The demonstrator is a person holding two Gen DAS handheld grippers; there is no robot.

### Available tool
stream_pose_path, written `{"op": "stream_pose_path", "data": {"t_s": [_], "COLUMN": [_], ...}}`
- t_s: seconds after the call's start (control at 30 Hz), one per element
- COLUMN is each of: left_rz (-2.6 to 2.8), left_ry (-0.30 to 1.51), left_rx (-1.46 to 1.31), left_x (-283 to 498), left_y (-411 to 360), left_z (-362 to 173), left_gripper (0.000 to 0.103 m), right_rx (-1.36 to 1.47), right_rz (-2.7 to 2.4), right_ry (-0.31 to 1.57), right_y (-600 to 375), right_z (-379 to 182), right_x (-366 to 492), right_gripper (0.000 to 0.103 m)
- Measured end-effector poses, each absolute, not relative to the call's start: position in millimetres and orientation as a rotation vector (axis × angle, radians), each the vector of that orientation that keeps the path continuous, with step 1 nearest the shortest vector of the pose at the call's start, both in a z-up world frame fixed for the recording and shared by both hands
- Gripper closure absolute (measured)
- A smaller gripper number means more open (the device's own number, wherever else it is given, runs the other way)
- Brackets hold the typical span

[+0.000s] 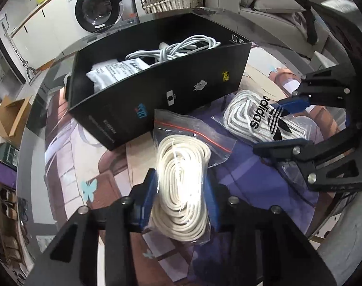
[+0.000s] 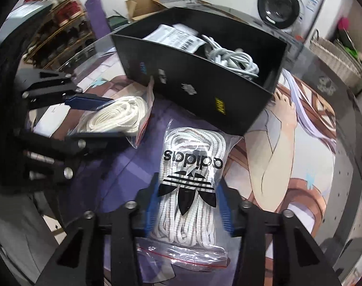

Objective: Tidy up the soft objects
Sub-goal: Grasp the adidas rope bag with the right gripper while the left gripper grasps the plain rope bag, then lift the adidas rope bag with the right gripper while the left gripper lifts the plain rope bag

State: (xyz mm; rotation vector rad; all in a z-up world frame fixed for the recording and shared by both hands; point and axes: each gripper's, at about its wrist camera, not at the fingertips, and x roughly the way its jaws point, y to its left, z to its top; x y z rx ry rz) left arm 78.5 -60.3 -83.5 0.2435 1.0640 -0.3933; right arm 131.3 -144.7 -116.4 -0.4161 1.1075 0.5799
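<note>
The left gripper (image 1: 181,200), a black frame with blue rubber pads, is reaching forward low over the table and its two pads are pressing on both sides of a clear zip bag with a red seal line that is holding a coil of cream-white rope (image 1: 181,186); the jaws are standing only as wide as this soft bundle and are squeezing it. From the right wrist camera the same bag (image 2: 119,116) is lying at about ten o'clock, between the blue pads of the left gripper (image 2: 102,116). The right gripper (image 2: 188,205) is coming in level from six o'clock, and its blue ribbed pads are sitting at the two sides of a transparent plastic bag printed with a black adidas trefoil logo and filled with white braided laces (image 2: 193,178); the pads are touching the bag, but how firmly they are holding it I cannot tell. In the left wrist view this bag (image 1: 257,119) is lying at two o'clock, just beside the rope bag. Both bags are resting on a glossy printed table mat with an anime drawing in purple and brown colours (image 2: 288,143). Behind them, at twelve o'clock, a black rectangular cardboard box with small logos on its wall (image 1: 181,81) is standing open, and inside a tangled pale grey cable (image 1: 181,47) and a white soft packet with printed text (image 1: 116,69) are lying.
</note>
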Motion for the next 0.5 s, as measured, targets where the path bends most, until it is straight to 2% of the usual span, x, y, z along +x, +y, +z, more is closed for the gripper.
{"op": "stream_pose_path", "data": {"t_s": [0.13,0.5], "left_rz": [-0.387,-0.412], "left_ry": [1.052,1.013], "left_rx": [0.236,0.229], "left_x": [71.4,61.8], "left_y": [-51.8,-47.7], "left_z": [-84.1,-73.9], "left_gripper": [0.072,0.073], "right_rx": [-0.421,-0.389], "right_rz": [0.596,0.58], "right_ry": [1.09,1.055], "right_y": [-150.0,-151.6], "right_z": [-117.0,-107.1], "right_x": [122.4,114.7], "right_gripper": [0.069,0.069]}}
